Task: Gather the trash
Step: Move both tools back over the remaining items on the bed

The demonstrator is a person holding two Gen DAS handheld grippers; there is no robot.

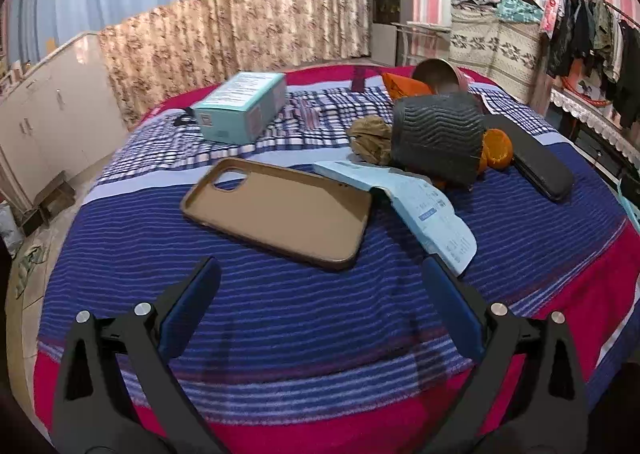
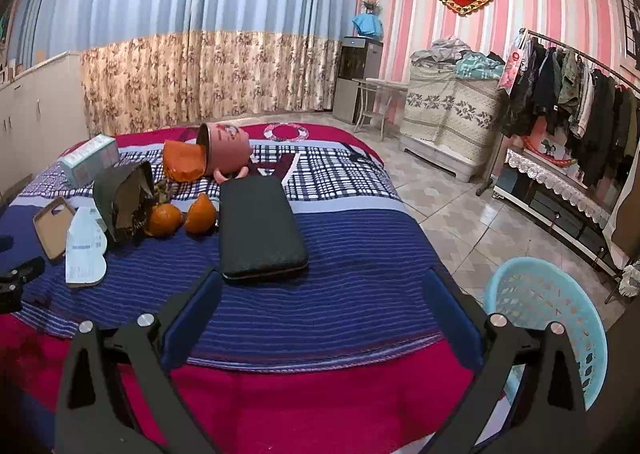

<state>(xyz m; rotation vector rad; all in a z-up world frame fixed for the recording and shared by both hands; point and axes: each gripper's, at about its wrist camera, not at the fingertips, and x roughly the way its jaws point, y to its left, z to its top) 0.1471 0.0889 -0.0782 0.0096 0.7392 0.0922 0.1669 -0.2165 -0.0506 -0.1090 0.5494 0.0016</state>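
On the striped bed (image 1: 304,314) lie a brown phone case (image 1: 280,210), a pale blue paper sheet (image 1: 424,210), a dark crumpled bag (image 1: 440,138), a tan crumpled wad (image 1: 372,138) and orange peel pieces (image 1: 496,148). My left gripper (image 1: 320,286) is open and empty, just short of the phone case. My right gripper (image 2: 322,294) is open and empty, near a black flat case (image 2: 260,230). In the right wrist view I also see the bag (image 2: 124,202), the peel (image 2: 180,216), the paper (image 2: 86,250) and a light blue perforated basket (image 2: 552,314) on the floor beside the bed.
A teal box (image 1: 240,106) and a tipped pink cup (image 2: 226,150) with orange wrapping (image 2: 184,162) lie further back. Cabinets (image 1: 52,114) stand left, a clothes rack (image 2: 580,110) right, tiled floor (image 2: 460,206) between.
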